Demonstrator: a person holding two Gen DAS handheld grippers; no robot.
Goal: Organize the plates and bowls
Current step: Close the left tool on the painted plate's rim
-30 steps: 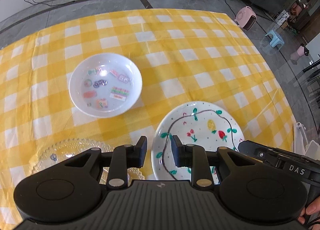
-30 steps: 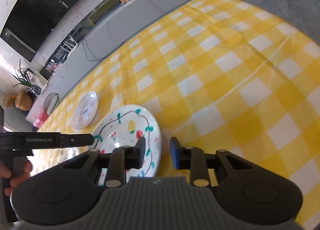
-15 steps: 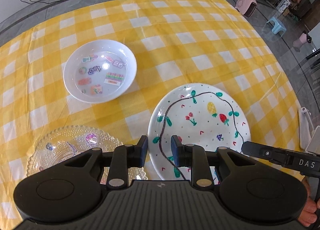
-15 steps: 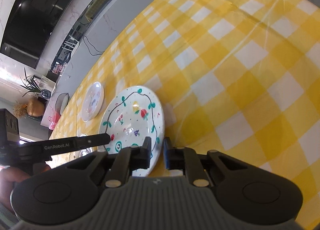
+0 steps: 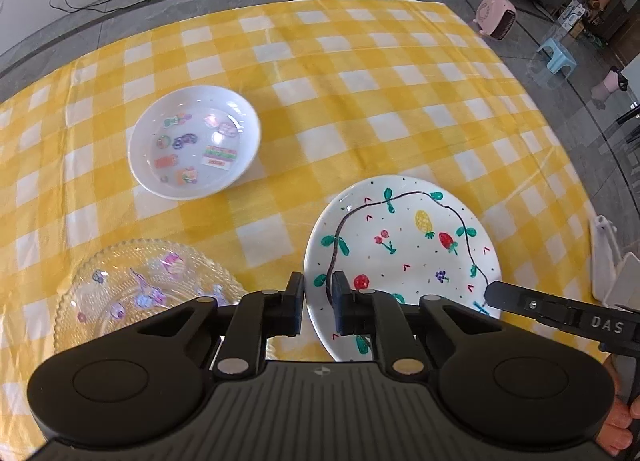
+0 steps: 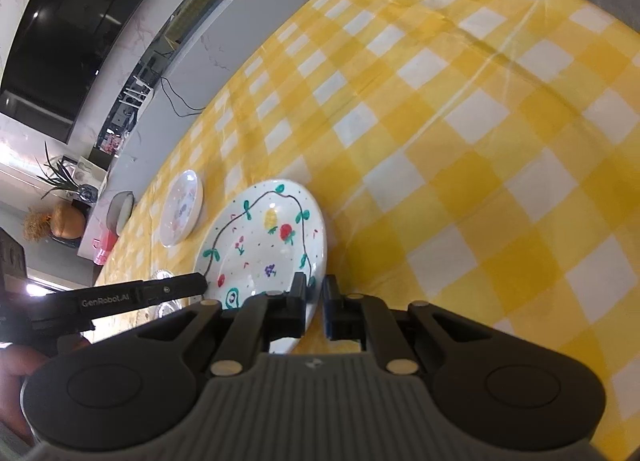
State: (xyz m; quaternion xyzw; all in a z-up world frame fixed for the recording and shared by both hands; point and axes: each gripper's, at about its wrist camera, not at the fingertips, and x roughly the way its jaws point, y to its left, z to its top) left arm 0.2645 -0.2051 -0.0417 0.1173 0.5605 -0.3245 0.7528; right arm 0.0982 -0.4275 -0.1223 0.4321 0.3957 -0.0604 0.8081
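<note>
Both tongs are now clamping the painted plate: my right gripper is gripping its rim at frame bottom, having closed in half a second. My left gripper is pinching the opposite edge, so I'm probably lifting next.

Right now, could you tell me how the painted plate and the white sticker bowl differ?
The painted plate is wide and shallow with hand-drawn fruit and a vine; the sticker bowl is smaller, deeper, and dotted with stickers. Both claws, left and right, straddle the plate's rim; nothing touches the bowl. The plate sits nearer the claws, the bowl farther off. Both are white, round, and rest on the yellow checked cloth.
</note>
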